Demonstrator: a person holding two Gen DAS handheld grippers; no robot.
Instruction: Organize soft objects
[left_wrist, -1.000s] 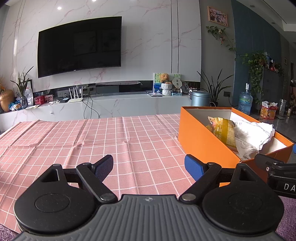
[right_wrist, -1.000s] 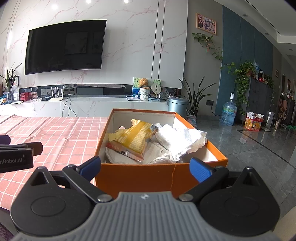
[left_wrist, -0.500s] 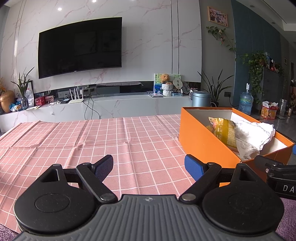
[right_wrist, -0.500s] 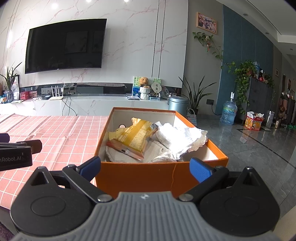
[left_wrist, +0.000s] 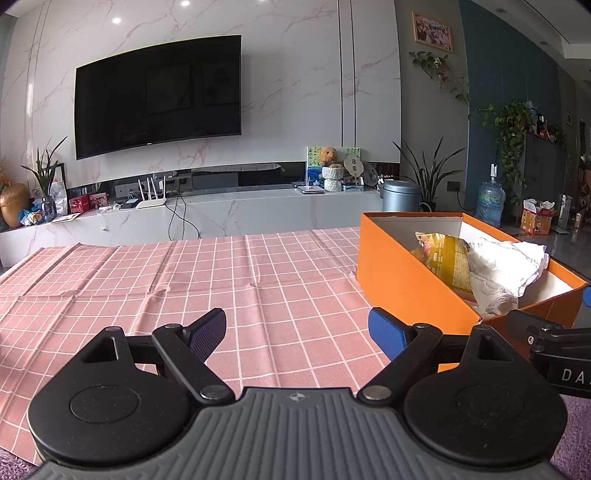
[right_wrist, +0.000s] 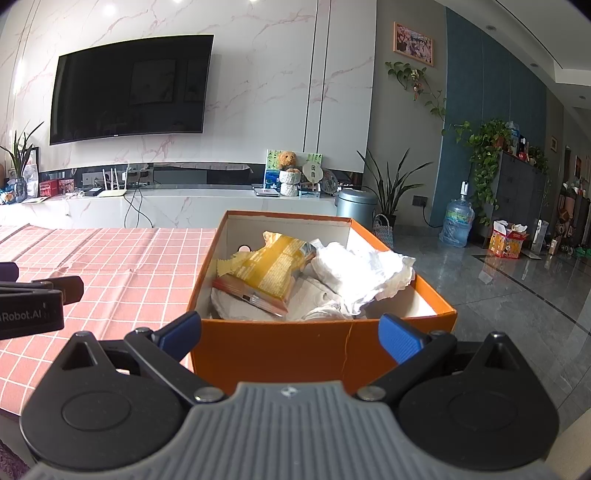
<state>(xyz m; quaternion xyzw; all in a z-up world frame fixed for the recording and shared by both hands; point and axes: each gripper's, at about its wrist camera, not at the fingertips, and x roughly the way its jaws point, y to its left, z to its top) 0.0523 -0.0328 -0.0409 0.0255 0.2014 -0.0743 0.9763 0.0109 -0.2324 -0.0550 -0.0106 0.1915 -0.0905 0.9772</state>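
Right wrist: right tool (right_wrist: 290, 332) wide open, empty.

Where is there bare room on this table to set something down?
The pink checked tablecloth is bare from its left edge to the orange box. The box is crowded: yellow snack bag, white cloth; only its near right corner shows bare floor.

Orange box (right_wrist: 295, 347), pink checked cloth (left_wrist: 221, 280), yellow packet (right_wrist: 266, 269).

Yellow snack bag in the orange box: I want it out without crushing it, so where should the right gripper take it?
Probably the crimped top edge of the yellow snack bag, from above; it lies tilted over the white cloth, that flat seam sticking up.
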